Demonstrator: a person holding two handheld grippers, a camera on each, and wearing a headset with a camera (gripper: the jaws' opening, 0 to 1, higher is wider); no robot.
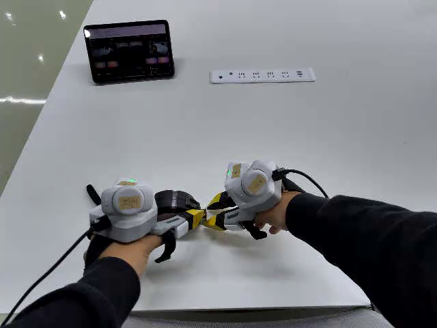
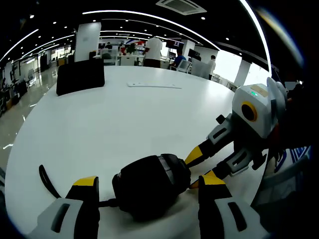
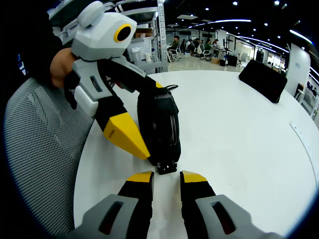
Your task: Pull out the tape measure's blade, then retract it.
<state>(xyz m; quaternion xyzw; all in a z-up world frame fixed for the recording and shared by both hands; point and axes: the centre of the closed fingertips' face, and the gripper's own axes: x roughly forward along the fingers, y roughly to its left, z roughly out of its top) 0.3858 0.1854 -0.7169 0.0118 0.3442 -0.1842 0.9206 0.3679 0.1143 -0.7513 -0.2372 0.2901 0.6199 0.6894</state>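
The black tape measure (image 1: pixel 176 201) stands on edge near the table's front edge. My left gripper (image 1: pixel 188 213) holds it by the sides; in the left gripper view the case (image 2: pixel 149 185) sits between the yellow-tipped fingers (image 2: pixel 85 183). My right gripper (image 1: pixel 213 220) points at it from the right. In the right gripper view the case (image 3: pixel 159 124) has its blade hook (image 3: pixel 167 168) just ahead of my right gripper (image 3: pixel 167 179), whose jaws stand a narrow gap apart with nothing between them. The left gripper's yellow finger (image 3: pixel 124 135) presses on the case's side.
A dark tablet (image 1: pixel 128 50) stands propped at the back left and a white power strip (image 1: pixel 263 75) lies at the back middle of the white table (image 1: pixel 328 150). A grey mesh chair (image 3: pixel 40 149) is beside the table's near edge. The tape's black wrist strap (image 2: pixel 47 180) trails left.
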